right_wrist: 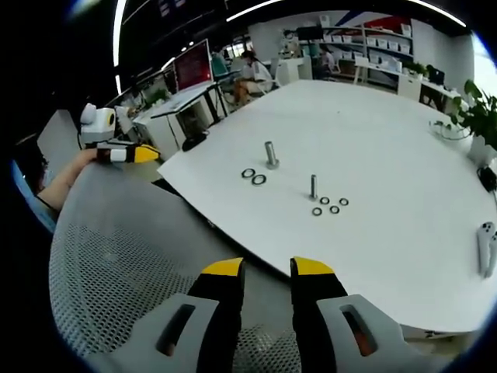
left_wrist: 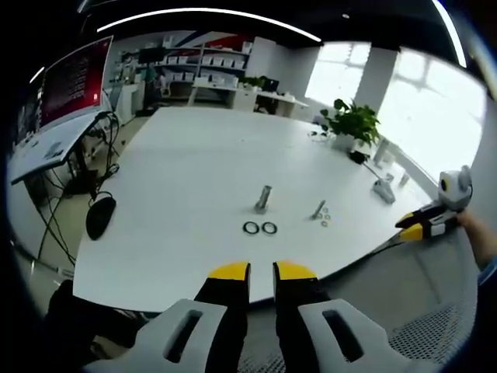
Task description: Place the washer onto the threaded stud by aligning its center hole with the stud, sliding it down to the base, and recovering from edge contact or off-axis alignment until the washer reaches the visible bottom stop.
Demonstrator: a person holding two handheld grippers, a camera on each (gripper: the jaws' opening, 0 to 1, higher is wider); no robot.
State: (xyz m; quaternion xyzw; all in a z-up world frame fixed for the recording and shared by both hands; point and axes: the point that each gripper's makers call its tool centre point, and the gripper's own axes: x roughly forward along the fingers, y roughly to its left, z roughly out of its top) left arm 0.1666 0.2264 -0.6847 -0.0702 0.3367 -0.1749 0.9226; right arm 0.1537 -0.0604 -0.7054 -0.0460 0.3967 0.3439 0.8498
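On the white table (left_wrist: pixel 186 179) stand a thick threaded stud (left_wrist: pixel 263 199) and a thinner stud (left_wrist: pixel 319 208). Two dark washers (left_wrist: pixel 251 228) lie side by side in front of the thick stud, and small pale washers (left_wrist: pixel 324 217) lie by the thin one. My left gripper (left_wrist: pixel 262 272) hangs off the table's near edge, jaws close together with nothing between them. In the right gripper view the thick stud (right_wrist: pixel 271 154), thin stud (right_wrist: pixel 314 186), dark washers (right_wrist: pixel 254 176) and several small washers (right_wrist: pixel 330 206) lie ahead. My right gripper (right_wrist: pixel 268 268) hovers over a chair, slightly open and holding nothing.
A grey mesh chair back (right_wrist: pixel 116 264) sits between my right gripper and the table edge. The left gripper (right_wrist: pixel 128 153) shows held in a hand at the left. A potted plant (left_wrist: pixel 351 123) and small items stand at the table's far side. A white controller (right_wrist: pixel 488 245) lies right.
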